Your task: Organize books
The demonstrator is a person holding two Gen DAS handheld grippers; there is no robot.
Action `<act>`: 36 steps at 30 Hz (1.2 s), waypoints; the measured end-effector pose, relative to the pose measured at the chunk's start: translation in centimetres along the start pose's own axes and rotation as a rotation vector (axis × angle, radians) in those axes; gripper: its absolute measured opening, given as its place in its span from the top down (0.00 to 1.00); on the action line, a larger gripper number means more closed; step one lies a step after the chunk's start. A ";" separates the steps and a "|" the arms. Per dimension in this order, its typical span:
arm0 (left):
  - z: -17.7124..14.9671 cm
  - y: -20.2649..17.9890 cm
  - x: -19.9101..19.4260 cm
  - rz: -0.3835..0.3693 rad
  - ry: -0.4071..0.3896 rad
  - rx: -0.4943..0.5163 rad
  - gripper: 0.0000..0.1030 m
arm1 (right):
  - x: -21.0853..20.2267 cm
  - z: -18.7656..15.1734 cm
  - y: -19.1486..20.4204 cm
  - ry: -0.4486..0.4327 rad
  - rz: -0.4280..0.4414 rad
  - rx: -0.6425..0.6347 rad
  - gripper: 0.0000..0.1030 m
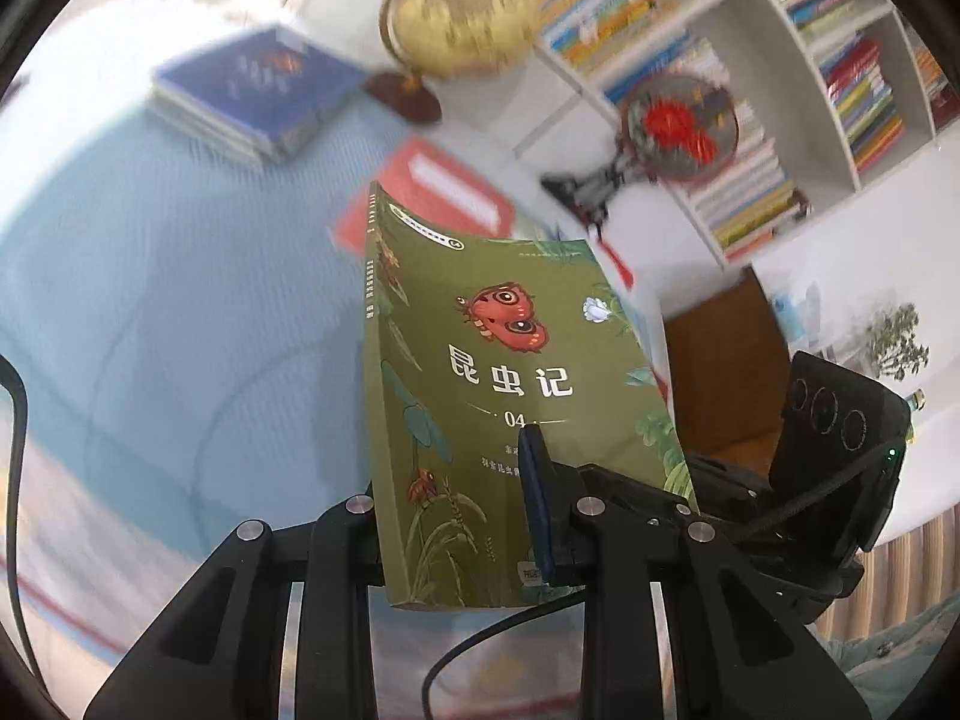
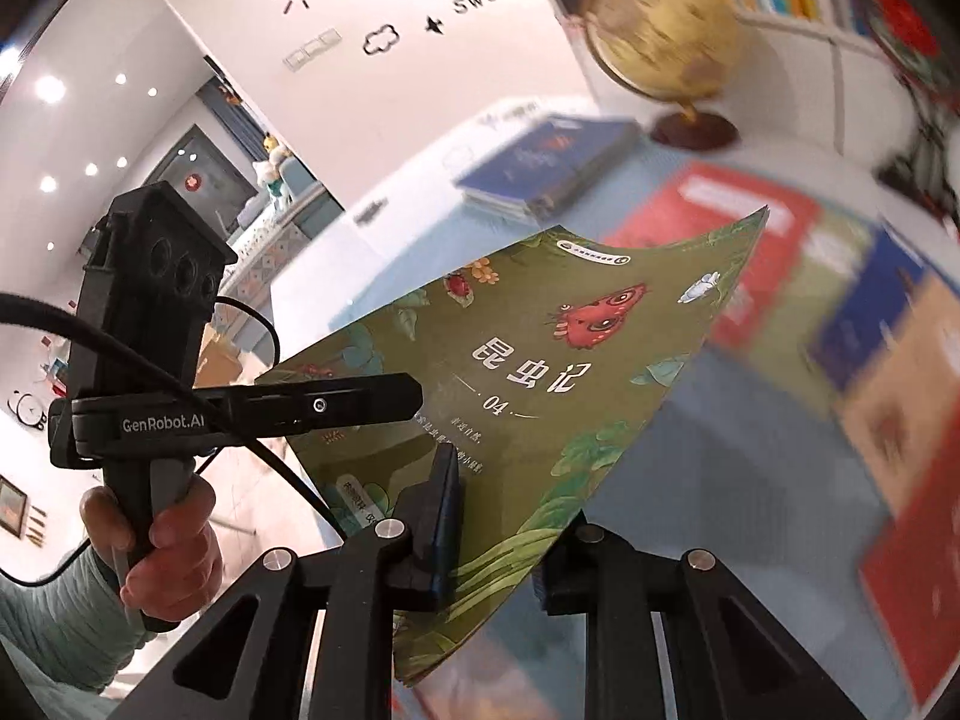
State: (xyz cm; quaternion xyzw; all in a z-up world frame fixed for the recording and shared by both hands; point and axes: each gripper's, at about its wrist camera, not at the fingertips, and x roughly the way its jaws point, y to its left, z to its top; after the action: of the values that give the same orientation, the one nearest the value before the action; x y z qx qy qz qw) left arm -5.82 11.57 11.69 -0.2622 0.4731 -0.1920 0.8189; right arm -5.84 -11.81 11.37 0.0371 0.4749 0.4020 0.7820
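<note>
Both grippers' jaws clamp the green book at its lower edge, above the table.

My right gripper pinches the lower edge of the green book, held tilted above the blue tablecloth. My left gripper clamps its left edge; globe behind.
</note>
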 end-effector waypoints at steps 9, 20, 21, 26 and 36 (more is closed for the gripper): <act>15.8 10.1 -0.2 0.040 -0.049 0.038 0.77 | 13.2 14.9 1.0 -0.060 0.009 0.063 0.81; 26.5 15.7 6.1 0.137 0.071 0.063 0.73 | 22.8 24.1 -5.3 -0.089 0.016 0.371 0.79; 26.9 16.0 6.3 0.147 0.079 0.067 0.73 | 23.0 24.5 -5.5 -0.090 0.014 0.382 0.79; 27.3 18.0 6.9 0.155 0.127 0.058 0.72 | 25.0 25.8 -6.3 -0.067 -0.013 0.411 0.79; 25.6 22.8 4.5 0.129 0.083 -0.101 0.70 | 27.2 25.9 -6.0 -0.004 -0.068 0.421 0.77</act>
State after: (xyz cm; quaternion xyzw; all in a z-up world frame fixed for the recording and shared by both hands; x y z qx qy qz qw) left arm 20.23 33.35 5.34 -0.2642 0.5318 -0.1255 0.7948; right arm 23.84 10.55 3.48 0.1844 0.5479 0.2672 0.7709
